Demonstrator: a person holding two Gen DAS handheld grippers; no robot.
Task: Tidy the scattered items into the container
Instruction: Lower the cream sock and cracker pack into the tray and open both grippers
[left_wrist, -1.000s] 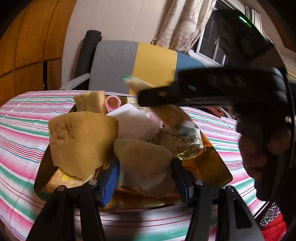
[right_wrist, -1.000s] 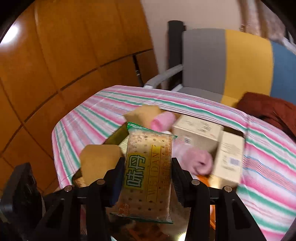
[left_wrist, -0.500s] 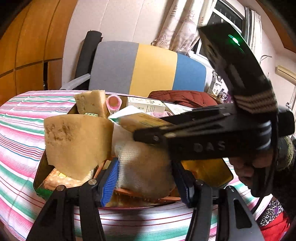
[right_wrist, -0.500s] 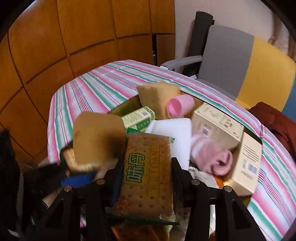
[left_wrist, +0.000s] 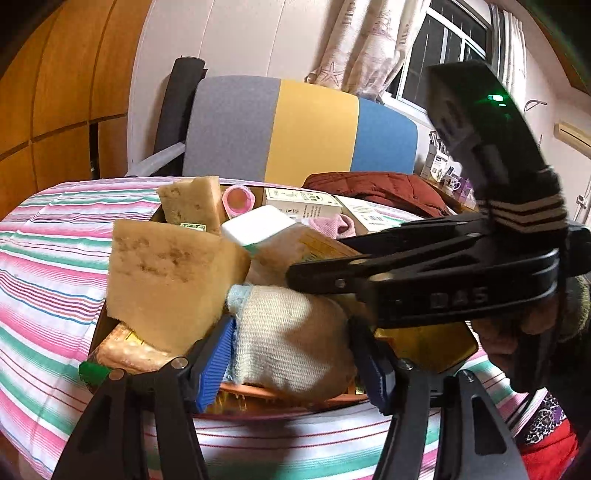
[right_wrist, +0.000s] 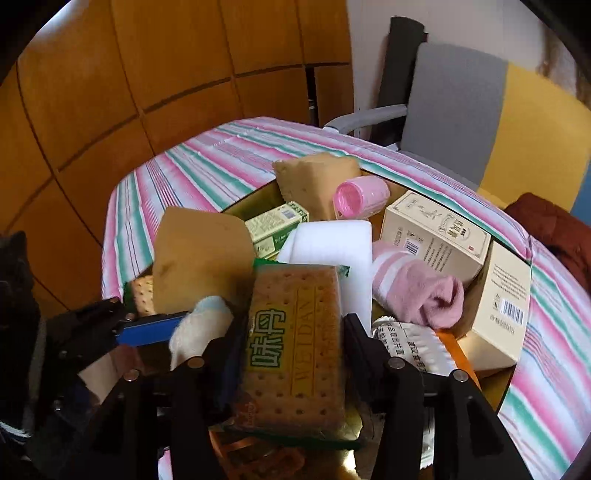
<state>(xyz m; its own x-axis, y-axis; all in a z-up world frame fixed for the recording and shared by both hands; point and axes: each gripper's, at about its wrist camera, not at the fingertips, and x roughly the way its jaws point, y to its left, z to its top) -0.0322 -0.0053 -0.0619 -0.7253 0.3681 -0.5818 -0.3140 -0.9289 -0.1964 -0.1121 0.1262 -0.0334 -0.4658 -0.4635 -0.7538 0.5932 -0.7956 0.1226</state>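
Jaws of both grippers have just been easing apart over the crowded container (right_wrist: 517, 376) on the striped counter (right_wrist: 207, 162). Between those of the right gripper (right_wrist: 295, 347) lies a cracker packet (right_wrist: 295, 343), long axis running near to far, grip loosening; the left gripper (left_wrist: 291, 347) straddles a cream knitted glove (left_wrist: 291, 339) at the container's near edge, pads barely touching.

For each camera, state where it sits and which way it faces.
Left wrist: on the left hand-held gripper, facing the window; cream glove between its fingers; a hand carries the right hand-held gripper across.
Right wrist: facing the wood panelling, biscuit packet between its fingers.
Shared: container, white foam block, pink sock.
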